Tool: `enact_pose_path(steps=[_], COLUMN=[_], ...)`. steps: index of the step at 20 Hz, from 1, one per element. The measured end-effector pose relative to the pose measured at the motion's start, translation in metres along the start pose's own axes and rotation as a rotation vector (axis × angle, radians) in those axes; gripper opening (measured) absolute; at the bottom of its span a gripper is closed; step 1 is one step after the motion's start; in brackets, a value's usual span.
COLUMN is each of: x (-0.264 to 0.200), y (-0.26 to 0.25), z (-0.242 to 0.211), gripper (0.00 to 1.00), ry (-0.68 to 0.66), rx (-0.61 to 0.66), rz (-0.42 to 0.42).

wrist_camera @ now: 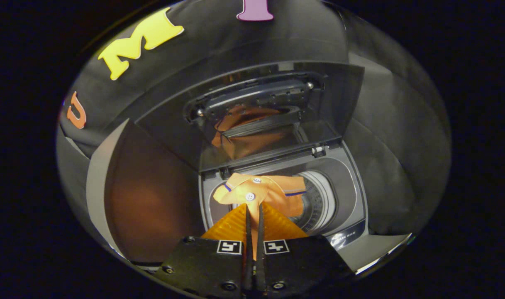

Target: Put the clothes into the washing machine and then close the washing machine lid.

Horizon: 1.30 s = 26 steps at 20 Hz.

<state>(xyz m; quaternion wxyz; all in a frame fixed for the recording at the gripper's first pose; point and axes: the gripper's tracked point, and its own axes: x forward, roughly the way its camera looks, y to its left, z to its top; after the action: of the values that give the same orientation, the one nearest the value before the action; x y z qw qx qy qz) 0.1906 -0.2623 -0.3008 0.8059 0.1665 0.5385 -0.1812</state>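
An orange shirt [262, 193] with white buttons and a blue-trimmed collar hangs from my gripper [254, 209], whose fingers are shut on its fabric. It is held over the round drum opening [318, 203] of a grey top-loading washing machine [350, 187]. The machine's dark glass lid [252, 116] stands raised behind the opening and mirrors the orange shirt.
A brownish curved panel [152, 199] stands to the left of the machine. The booth's black cloth wall [385, 166] closes in behind and to the right. The machine's control strip [347, 236] runs along its near right edge.
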Motion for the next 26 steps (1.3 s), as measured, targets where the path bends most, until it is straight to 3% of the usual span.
enact_pose_path(steps=[5,11,12,13,16,20,22,24,26], x=[0.016,0.011,0.002,-0.005,-0.031,-0.070,-0.092,-0.102,-0.104], y=[-0.013,0.002,0.002,0.006,0.021,0.059,0.067,0.074,0.073], z=[0.003,0.007,0.015,0.024,0.057,0.103,0.129,0.159,0.184], gripper=[0.08,0.19,0.33,0.34,0.66,0.63,0.63,0.75,0.87], ry=[0.002,0.021,0.001,-0.031,-0.121,-0.278,-0.363,-0.436,-0.447], rx=[-0.040,-0.073,-0.099,-0.125,-0.187,-0.196,-0.207,-0.247,-0.287], rz=[-0.055,-0.006,-0.016,-0.027,-0.024,0.103,0.121,0.136,0.097])
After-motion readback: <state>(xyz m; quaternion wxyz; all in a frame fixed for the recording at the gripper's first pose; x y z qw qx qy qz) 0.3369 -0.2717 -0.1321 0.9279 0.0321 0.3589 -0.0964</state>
